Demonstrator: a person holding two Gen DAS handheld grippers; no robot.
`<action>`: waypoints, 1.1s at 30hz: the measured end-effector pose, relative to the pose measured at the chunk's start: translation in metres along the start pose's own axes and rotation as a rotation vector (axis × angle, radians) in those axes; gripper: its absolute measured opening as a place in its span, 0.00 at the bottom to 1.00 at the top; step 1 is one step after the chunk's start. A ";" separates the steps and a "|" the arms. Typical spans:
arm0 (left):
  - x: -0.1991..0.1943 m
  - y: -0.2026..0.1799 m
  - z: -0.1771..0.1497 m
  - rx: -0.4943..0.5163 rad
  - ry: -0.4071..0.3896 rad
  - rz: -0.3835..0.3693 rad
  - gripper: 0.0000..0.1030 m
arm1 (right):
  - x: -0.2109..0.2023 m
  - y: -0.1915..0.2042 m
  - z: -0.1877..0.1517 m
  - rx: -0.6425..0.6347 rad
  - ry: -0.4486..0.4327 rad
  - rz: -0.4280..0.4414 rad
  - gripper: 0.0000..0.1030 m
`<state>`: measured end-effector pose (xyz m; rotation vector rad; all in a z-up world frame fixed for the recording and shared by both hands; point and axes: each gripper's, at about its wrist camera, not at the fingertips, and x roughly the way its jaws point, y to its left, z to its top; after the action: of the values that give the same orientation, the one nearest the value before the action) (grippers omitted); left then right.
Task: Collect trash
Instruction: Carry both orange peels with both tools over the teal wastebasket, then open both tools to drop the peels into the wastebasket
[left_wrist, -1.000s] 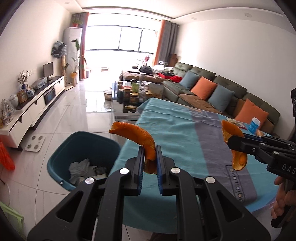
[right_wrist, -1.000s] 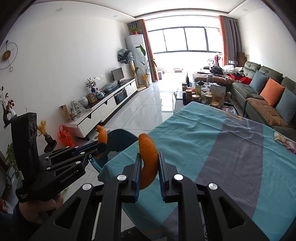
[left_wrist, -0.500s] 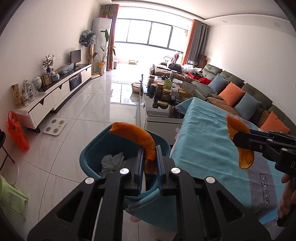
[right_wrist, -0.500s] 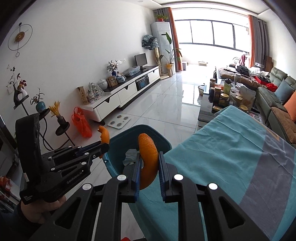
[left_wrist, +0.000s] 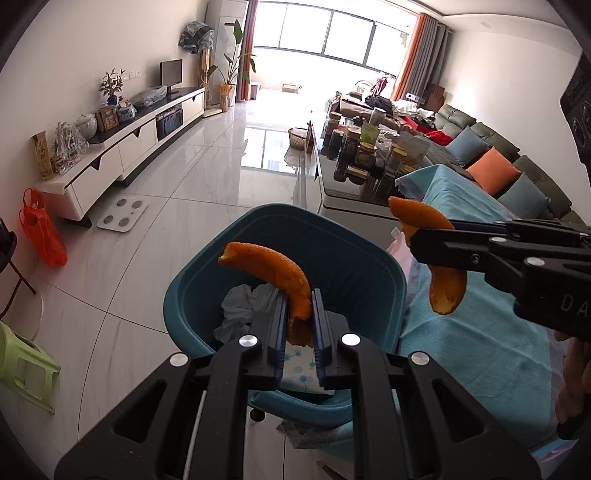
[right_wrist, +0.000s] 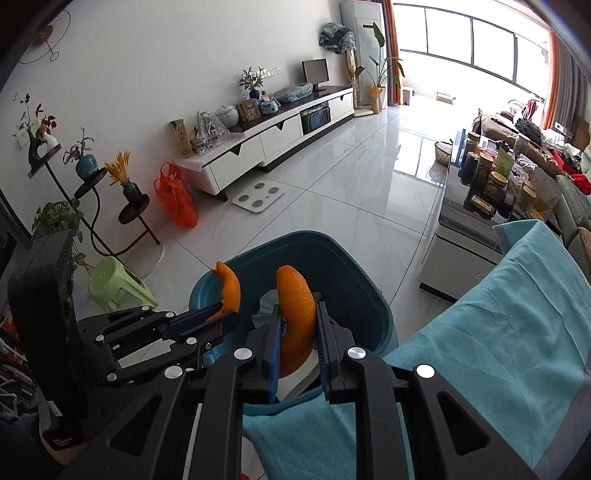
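Teal cloth covers the tabletop (left_wrist: 491, 332), its edge just beside a teal bin (left_wrist: 369, 266) standing on the white tiled floor (left_wrist: 192, 206). Crumpled white tissue (left_wrist: 240, 306) and a patterned packet (left_wrist: 299, 373) are seen already inside the bin. The left tongs (left_wrist: 299, 325) are held over the bin's opening, clamped narrow on a curved orange peel (left_wrist: 273, 269). The right tongs (right_wrist: 297, 343) are likewise closed on a second orange peel (right_wrist: 295, 306), positioned above the bin's near rim, close to the draped cloth.

Judged risks: if the right-hand peel is released from here, it could be dropped onto the rim or cloth and lost to the floor, since it is near the edge rather than centred. The two tongs are held near each other, so a clash is possible. Sticky peel could be left clinging to a pad after opening.
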<state>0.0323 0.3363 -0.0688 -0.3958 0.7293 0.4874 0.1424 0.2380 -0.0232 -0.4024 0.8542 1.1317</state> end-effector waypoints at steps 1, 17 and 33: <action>0.007 0.000 0.000 0.004 0.010 0.006 0.12 | 0.009 0.000 0.003 -0.003 0.022 0.001 0.15; 0.091 0.006 0.004 -0.001 0.111 0.028 0.41 | 0.082 -0.003 0.012 0.007 0.198 -0.016 0.35; 0.023 0.010 0.025 -0.053 -0.047 0.027 0.85 | 0.009 -0.047 -0.002 0.141 0.015 0.024 0.49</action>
<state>0.0546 0.3636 -0.0696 -0.4238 0.6783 0.5405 0.1856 0.2242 -0.0375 -0.2856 0.9483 1.0840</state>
